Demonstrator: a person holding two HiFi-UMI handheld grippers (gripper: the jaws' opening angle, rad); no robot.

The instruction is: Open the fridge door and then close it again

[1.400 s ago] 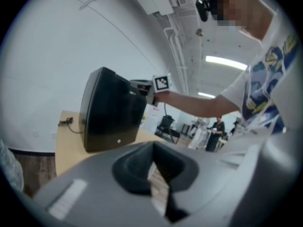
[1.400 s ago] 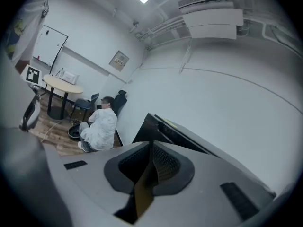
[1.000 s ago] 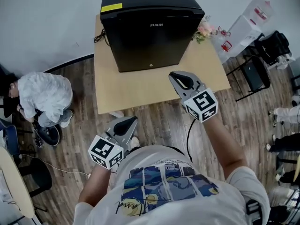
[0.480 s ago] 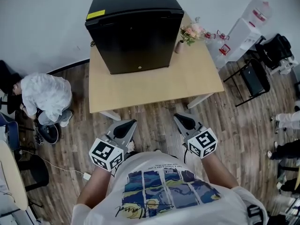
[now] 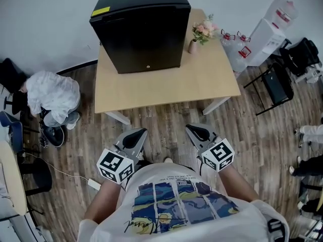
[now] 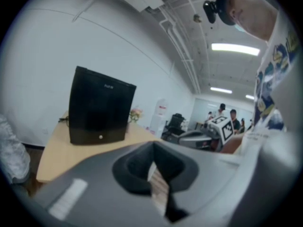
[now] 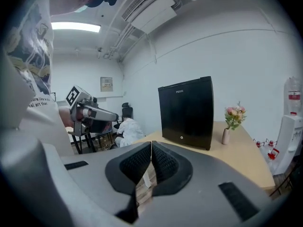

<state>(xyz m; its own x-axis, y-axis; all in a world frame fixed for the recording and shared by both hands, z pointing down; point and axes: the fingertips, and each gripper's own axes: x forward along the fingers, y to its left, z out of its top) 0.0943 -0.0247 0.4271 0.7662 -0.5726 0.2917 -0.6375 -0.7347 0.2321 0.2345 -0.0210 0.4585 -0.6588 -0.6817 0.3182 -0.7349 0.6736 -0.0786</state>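
The fridge (image 5: 139, 26) stands shut on the far part of the table (image 5: 202, 82), well ahead of both grippers and a little to the left gripper's side. Both grippers are held low, close to the person's body and well short of the table edge. The left gripper (image 5: 138, 132) has its jaws pressed together on nothing, and the right gripper (image 5: 192, 129) is likewise closed and empty. With the door flush, the opening looks not yet begun, though it could equally be already finished. To open it well, one gripper should go forward, part its jaws and catch the door's free edge, then swing it out in an arc rather than tug straight back. I cannot tell which side carries the hinge. The door faces back toward the grippers, and the boxy body stands upright, slightly taller than wide. A small vase of flowers (image 5: 194, 43) stands just beside the fridge, on the right gripper's side.
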